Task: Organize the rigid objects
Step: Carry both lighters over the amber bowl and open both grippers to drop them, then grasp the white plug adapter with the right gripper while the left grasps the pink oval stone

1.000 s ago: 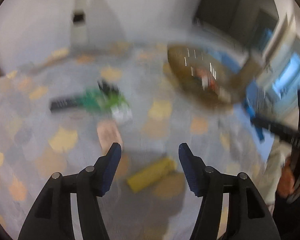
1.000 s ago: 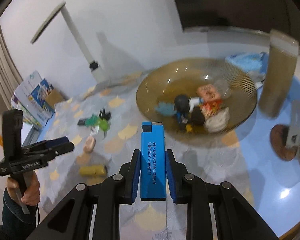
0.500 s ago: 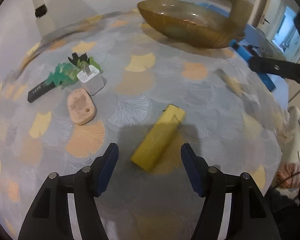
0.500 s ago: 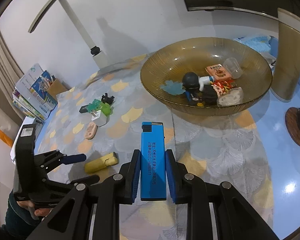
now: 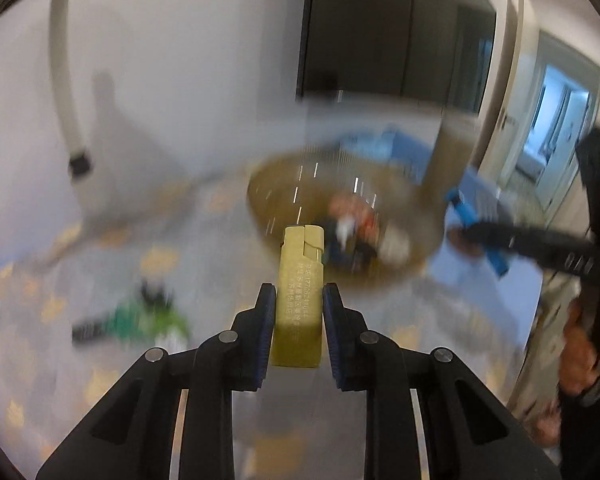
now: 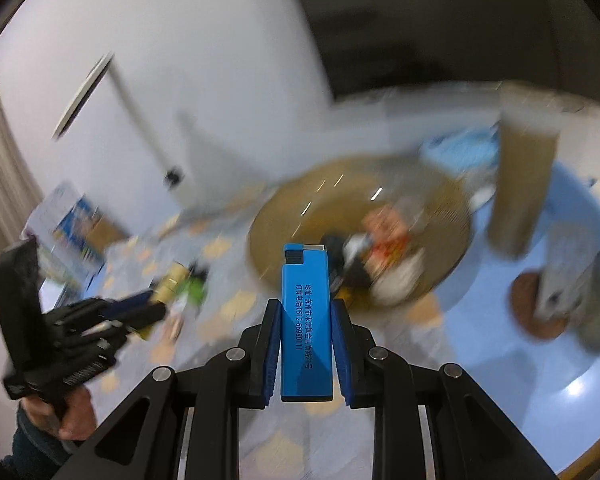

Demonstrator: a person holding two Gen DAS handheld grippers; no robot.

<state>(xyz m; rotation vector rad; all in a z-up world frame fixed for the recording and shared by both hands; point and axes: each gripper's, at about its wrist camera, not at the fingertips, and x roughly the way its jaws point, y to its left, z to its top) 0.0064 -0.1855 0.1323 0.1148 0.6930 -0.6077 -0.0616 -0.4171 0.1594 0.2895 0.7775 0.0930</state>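
While my left tool (image 5: 298,322) pinches the yellow lighter (image 5: 300,300) and my right tool (image 6: 306,346) the blue lighter (image 6: 307,320), I should carry both level over the bowl (image 5: 340,216) ahead before releasing.

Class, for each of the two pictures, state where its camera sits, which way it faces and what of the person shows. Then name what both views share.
Left wrist: on the left gripper, looking along its fingers past the yellow lighter toward the bowl; the other hand shows at right.
Right wrist: on the right gripper, facing the bowl past the blue lighter; the left hand shows.
Shared: bowl, both lighters, patterned tablecloth.
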